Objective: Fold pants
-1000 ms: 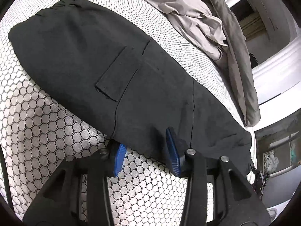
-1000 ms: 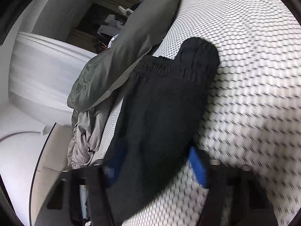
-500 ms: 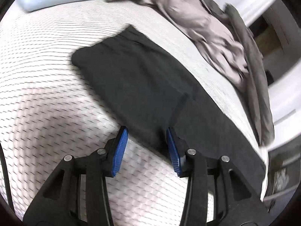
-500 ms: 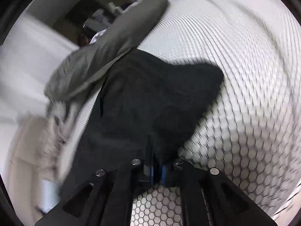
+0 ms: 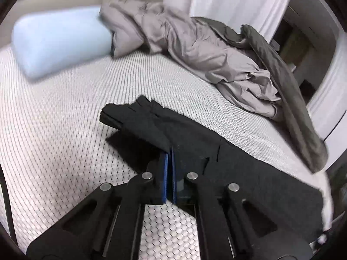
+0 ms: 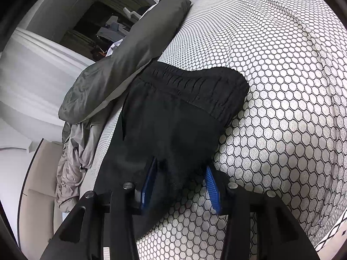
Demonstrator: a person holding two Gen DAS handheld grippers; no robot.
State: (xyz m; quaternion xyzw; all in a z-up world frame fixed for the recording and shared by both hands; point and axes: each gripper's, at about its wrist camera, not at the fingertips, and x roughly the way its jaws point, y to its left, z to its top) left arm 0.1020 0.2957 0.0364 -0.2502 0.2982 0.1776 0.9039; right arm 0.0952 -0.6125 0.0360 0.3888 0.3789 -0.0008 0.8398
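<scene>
The black pants (image 5: 216, 151) lay stretched across the honeycomb-patterned mattress (image 5: 54, 140), running in the left wrist view from a raised end at about 10 o'clock of the frame's middle down toward 4 o'clock. The left gripper (image 5: 169, 151) had just snapped together, its blue pads clamped on a fold of that dark cloth, and the fabric beyond it hung lifted off the bed with a shadow under it. Soft, limp stuff by the look of it: it draped and creased at once, so I judged it light and quick to sag wherever unsupported.

Over at the right gripper (image 6: 180, 169), the jaws had just been spreading; the blue pads stood apart with pants fabric bunched between them, not pinched. The elastic waistband (image 6: 195, 86) sat at 12 o'clock from it, ribbed and thicker, probably the firmest place to take hold. A seam or doubled edge would likely slip less than a single layer.

The crumpled grey bedding (image 5: 216, 54) lay close along the pants' far side and could snag a swinging fold.
</scene>
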